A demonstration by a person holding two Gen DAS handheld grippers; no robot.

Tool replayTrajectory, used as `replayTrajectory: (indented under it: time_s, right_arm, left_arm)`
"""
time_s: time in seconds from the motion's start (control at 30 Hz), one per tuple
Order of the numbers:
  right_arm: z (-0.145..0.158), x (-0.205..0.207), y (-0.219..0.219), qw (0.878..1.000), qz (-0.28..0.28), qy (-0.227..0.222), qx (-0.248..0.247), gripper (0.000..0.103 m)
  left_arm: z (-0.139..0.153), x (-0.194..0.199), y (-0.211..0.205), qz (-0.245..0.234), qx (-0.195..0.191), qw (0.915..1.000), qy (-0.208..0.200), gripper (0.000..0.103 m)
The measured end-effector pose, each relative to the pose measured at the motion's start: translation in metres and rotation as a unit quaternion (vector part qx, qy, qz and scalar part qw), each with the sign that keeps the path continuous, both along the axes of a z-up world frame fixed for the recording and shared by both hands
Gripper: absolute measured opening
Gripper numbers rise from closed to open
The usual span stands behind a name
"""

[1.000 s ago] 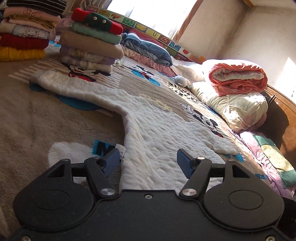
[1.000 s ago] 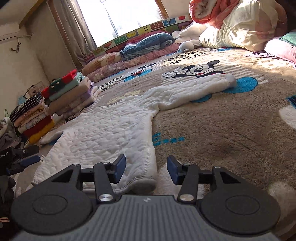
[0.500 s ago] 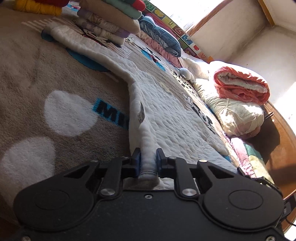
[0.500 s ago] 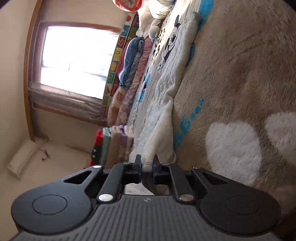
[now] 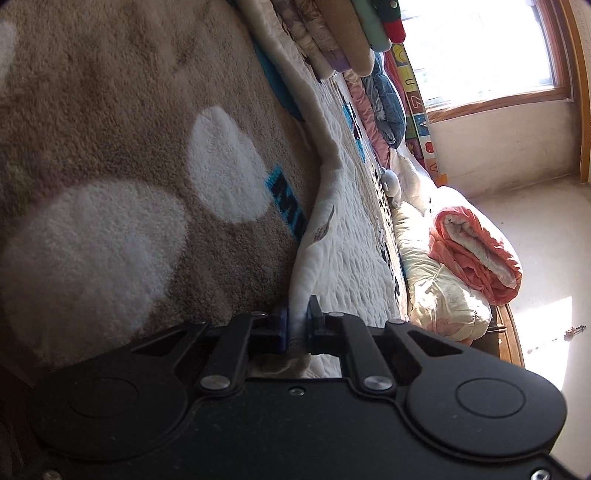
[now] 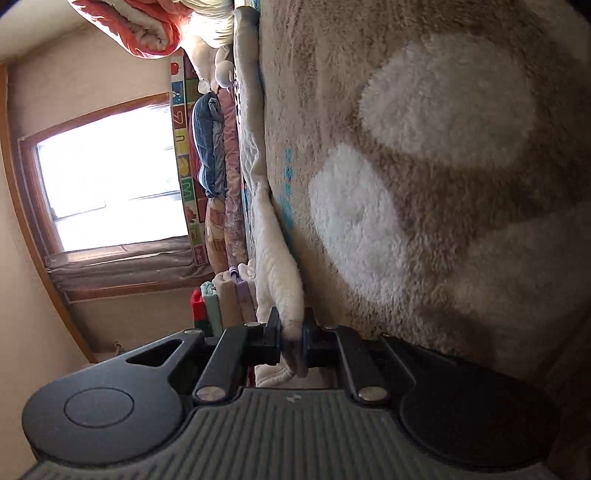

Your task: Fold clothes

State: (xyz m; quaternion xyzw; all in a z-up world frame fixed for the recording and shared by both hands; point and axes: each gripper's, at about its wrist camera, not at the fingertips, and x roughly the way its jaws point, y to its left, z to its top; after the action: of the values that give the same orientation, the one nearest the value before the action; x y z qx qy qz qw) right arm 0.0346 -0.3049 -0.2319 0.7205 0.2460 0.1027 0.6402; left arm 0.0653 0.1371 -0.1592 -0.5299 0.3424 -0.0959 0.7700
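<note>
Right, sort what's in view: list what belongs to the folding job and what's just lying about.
In the job:
white quilted garment
left hand-held gripper, shut on its hem
right hand-held gripper, shut on its hem

Lying about:
stack of folded clothes
rolled orange quilt
cartoon blanket underneath

A home bedroom: plush cartoon blanket (image 5: 110,147), rolled quilts (image 5: 476,251), folded clothes stack (image 5: 347,33).
</note>
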Motion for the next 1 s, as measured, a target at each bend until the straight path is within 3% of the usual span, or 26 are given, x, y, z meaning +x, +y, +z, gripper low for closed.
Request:
replayTrajectory:
  time_s: [0.07,0.2,0.27,0.37,0.47,0.53,0.57,0.6,0.63,0.67,0.7,0.77,0.87,0.9,0.93,1.0]
  right_arm:
    - [0.004,-0.001,-0.002,1.0,0.01,0.004,-0.022,0.011]
    - [0.031,-0.008,-0.012,0.991,0.022,0.006,-0.129,0.026]
    - [0.047,-0.016,-0.019,0.98,0.018,0.005,-0.196,0.036]
    - [0.069,-0.028,-0.027,0.957,-0.002,-0.011,-0.289,0.04]
    - [0.086,-0.021,-0.024,0.936,0.007,-0.046,-0.35,0.041]
    - [0.091,-0.009,-0.016,0.922,0.021,-0.064,-0.381,0.05]
    - [0.092,-0.002,-0.012,0.916,0.032,-0.071,-0.394,0.049]
    - [0.086,0.008,-0.01,0.917,0.05,-0.057,-0.391,0.046]
    - [0.079,0.018,-0.008,0.921,0.066,-0.042,-0.383,0.036]
    - [0.065,0.022,-0.012,0.937,0.062,-0.017,-0.345,0.024]
    - [0.053,0.025,-0.015,0.948,0.059,0.005,-0.311,0.006]
    - [0.055,0.022,-0.013,0.946,0.066,0.002,-0.317,0.007]
    - [0.063,0.019,-0.008,0.937,0.078,-0.009,-0.341,0.015]
    - [0.065,0.015,-0.009,0.936,0.076,-0.011,-0.342,0.018]
    - [0.069,0.01,-0.008,0.928,0.074,-0.016,-0.364,0.02]
    - [0.078,0.0,-0.007,0.911,0.07,-0.026,-0.406,0.025]
  left_arm:
    - [-0.002,-0.001,0.003,0.004,-0.008,0.9999,0.008,0.007]
    - [-0.004,-0.005,0.007,0.008,-0.016,0.9997,0.018,0.01]
    - [-0.004,-0.005,0.009,0.007,-0.015,0.9997,0.017,0.01]
    - [-0.001,-0.005,0.008,0.001,-0.008,0.9999,0.011,0.01]
    - [0.009,-0.004,-0.004,-0.018,0.055,0.9983,-0.006,0.02]
    - [0.016,-0.003,-0.012,-0.031,0.097,0.9946,-0.018,0.019]
    - [0.014,-0.004,-0.011,-0.029,0.09,0.9954,-0.014,0.014]
    - [0.012,-0.004,-0.01,-0.025,0.079,0.9965,-0.008,0.007]
    - [0.01,-0.005,-0.009,-0.022,0.068,0.9974,-0.002,0.006]
    - [0.007,-0.005,-0.008,-0.018,0.057,0.9982,0.004,0.006]
    - [0.005,-0.005,-0.006,-0.014,0.046,0.9988,0.009,0.006]
    - [0.0,-0.006,-0.004,-0.007,0.024,0.9995,0.021,0.008]
    - [0.001,-0.002,-0.003,-0.015,0.03,0.9991,0.024,0.013]
    - [0.005,-0.001,-0.004,-0.015,0.045,0.9988,0.015,0.015]
    - [0.009,-0.001,-0.005,-0.015,0.062,0.998,0.006,0.023]
    - [0.019,0.0,-0.007,-0.015,0.095,0.9953,-0.012,0.027]
